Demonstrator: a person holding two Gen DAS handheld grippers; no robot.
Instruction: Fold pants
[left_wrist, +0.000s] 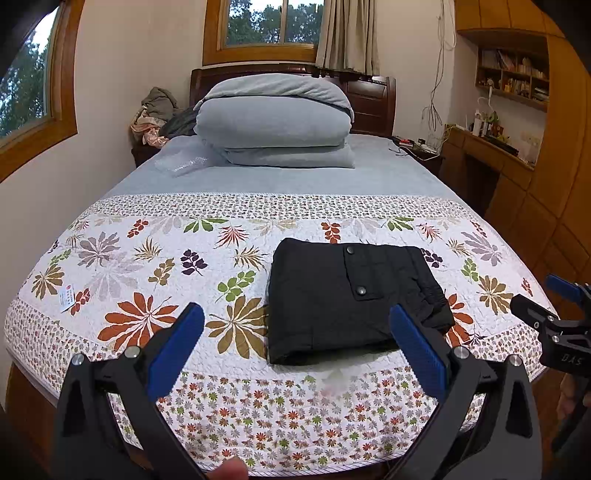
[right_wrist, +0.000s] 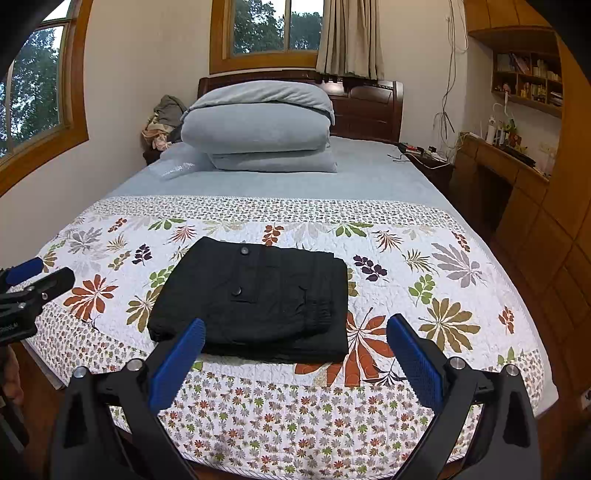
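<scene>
Pants (left_wrist: 351, 299) are what I am watching, but I start with the biggest thing around them: the bed (left_wrist: 295, 177), with its pale blue sheet toward the headboard and a leaf-printed quilt (left_wrist: 155, 266) over the near end. At the far end sits a stack of folded grey-blue bedding (left_wrist: 273, 118). The black pants lie on the quilt as a compact folded rectangle, flat, near the foot edge, with two buttons showing on top.

From my left wrist camera the pants sit right of centre, and their near right corner is hidden behind my right-hand blue pad. From the right wrist camera the same bundle (right_wrist: 255, 295) sits left of centre, and I can see its stacked layers along the near and right edges, which the left view does not show as clearly. A small white label (left_wrist: 67, 295) on the quilt's left side shows only in the left view.

My left gripper (left_wrist: 295, 339) has its fingers spread wide, holding nothing, short of the pants. My right gripper (right_wrist: 295, 347) is likewise spread and empty, just in front of the bundle. Each camera catches the other tool at its frame edge, apart from the fabric. A fingertip (left_wrist: 229, 468) shows at the bottom of the left view only.
</scene>
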